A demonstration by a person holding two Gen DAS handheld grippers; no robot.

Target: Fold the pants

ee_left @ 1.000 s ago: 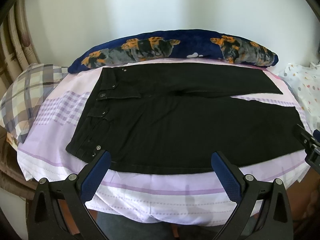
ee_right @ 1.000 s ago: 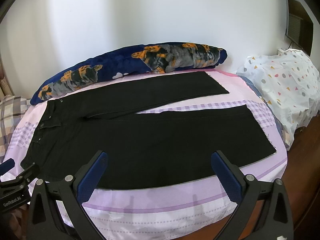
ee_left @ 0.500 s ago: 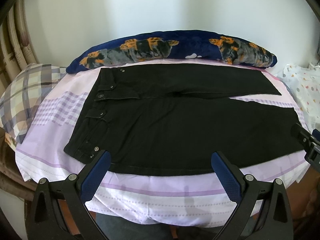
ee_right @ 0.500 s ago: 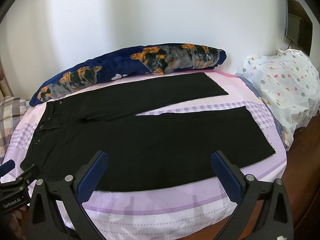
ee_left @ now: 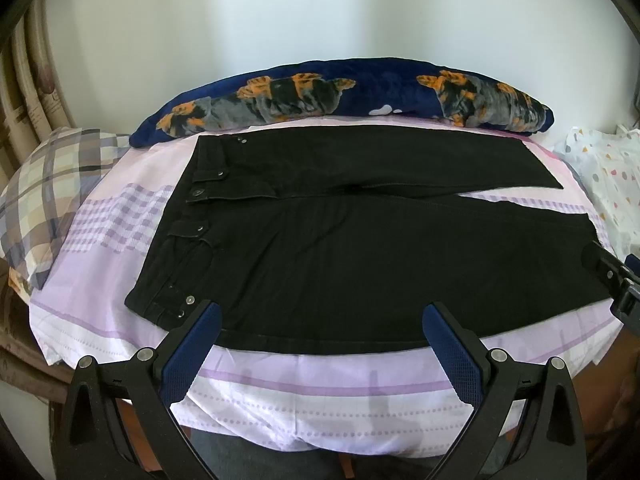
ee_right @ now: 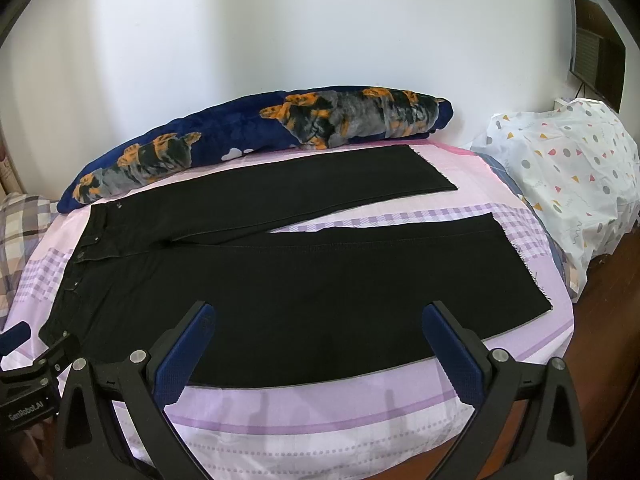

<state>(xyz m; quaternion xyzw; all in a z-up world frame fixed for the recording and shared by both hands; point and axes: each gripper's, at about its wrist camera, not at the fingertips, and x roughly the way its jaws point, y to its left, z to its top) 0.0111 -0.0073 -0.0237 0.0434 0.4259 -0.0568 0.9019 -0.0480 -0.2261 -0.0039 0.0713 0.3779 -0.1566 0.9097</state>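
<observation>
Both views had crept slightly nearer the bed since a second earlier. Left gripper (ee_left: 320,328) and right gripper (ee_right: 320,328) hung wide, empty, above the near edge of the lilac sheet (ee_left: 320,396). Just beyond lay the black pants (ee_left: 360,264), flat, legs spread rightward. Behind them a navy blanket (ee_right: 256,140) lined the wall; a plaid pillow (ee_left: 44,184) was cut off at left.

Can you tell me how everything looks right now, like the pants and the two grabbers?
Black pants: spread flat, unfolded, legs apart.
Left gripper: open, empty, hovering near the waist.
Right gripper: open, empty, over the near leg.
Blue blanket: rolled along the wall.
</observation>
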